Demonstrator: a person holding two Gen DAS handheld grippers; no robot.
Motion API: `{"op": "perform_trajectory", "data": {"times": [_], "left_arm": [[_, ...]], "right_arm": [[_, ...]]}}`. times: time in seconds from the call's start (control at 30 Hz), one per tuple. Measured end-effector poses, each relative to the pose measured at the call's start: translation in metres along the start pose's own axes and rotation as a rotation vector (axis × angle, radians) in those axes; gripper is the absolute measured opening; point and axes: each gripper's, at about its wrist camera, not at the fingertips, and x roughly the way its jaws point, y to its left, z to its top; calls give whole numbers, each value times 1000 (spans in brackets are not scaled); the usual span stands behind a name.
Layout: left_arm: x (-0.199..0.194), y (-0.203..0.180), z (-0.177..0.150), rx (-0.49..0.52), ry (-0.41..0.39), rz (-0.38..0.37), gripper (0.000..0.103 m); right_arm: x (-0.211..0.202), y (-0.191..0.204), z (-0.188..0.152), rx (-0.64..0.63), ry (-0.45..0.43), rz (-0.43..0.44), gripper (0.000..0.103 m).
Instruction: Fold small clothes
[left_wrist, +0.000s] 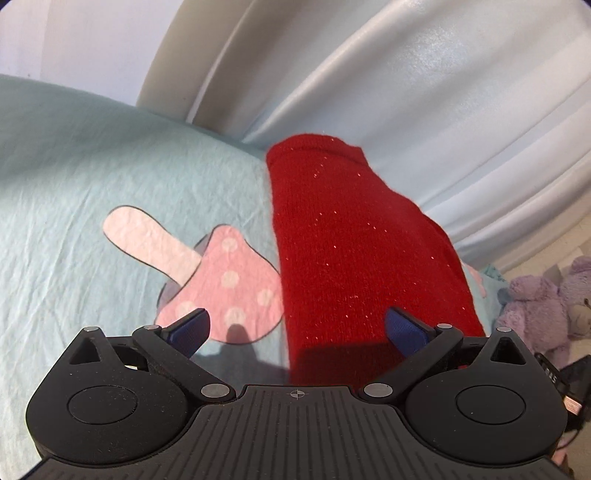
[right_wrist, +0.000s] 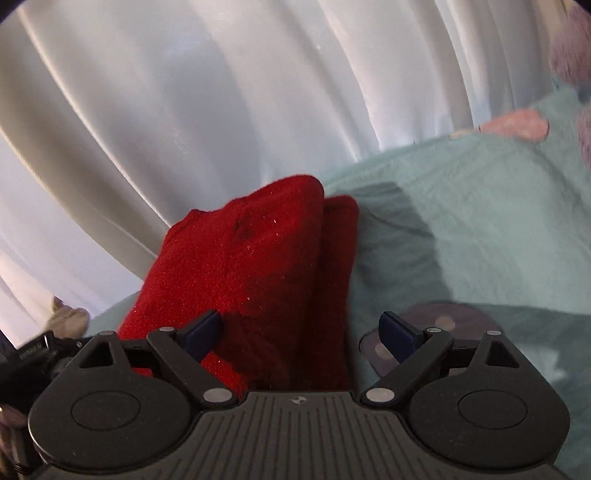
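Both tongs stand wide open and empty. The left gripper (left_wrist: 297, 330) and right gripper (right_wrist: 301, 334) hang just near of the folded red garment (left_wrist: 354, 251), whose long axis runs away across the teal bedsheet (left_wrist: 92, 177).

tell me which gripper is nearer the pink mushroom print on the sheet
Left. The left gripper hangs open with one blue pad right over the edge of the pink mushroom print, beside the red knit garment. The right gripper, also open, faces the garment, across it from that print.
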Motion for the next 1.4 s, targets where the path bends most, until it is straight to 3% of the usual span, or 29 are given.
{"op": "perform_trajectory", "data": {"times": [0.17,0.43,0.5,0.53,0.7,0.97,1.1,1.23,1.3,1.33,1.4], "left_arm": [[25,10,9,-82,110,-152,103],[71,8,20,-132,202,-296,103],[77,11,22,-165,183,-326,100],[78,11,22,-172,176,-329,99],[67,5,20,-125,131,-325,80],[11,-6,14,-83,21,-322,77],[-43,2,12,-83,-64,-285,78],[-83,12,9,-56,-114,-156,81],[-91,20,4,-53,-133,-41,85],[-95,21,-2,-42,-137,44,85],[-105,18,-20,21,-165,160,84]], "right_arm": [[20,-35,4,211,103,124,93],[51,-35,26,220,178,225,91],[57,-36,30,229,180,244,84],[64,-38,32,250,195,283,69],[76,-28,25,270,170,308,61],[35,36,26,80,111,320,52],[23,73,24,17,111,383,52],[28,112,11,-44,134,445,52],[39,125,1,-58,161,448,52],[46,130,-5,-71,173,437,58],[56,131,-13,-63,201,347,67]]}}
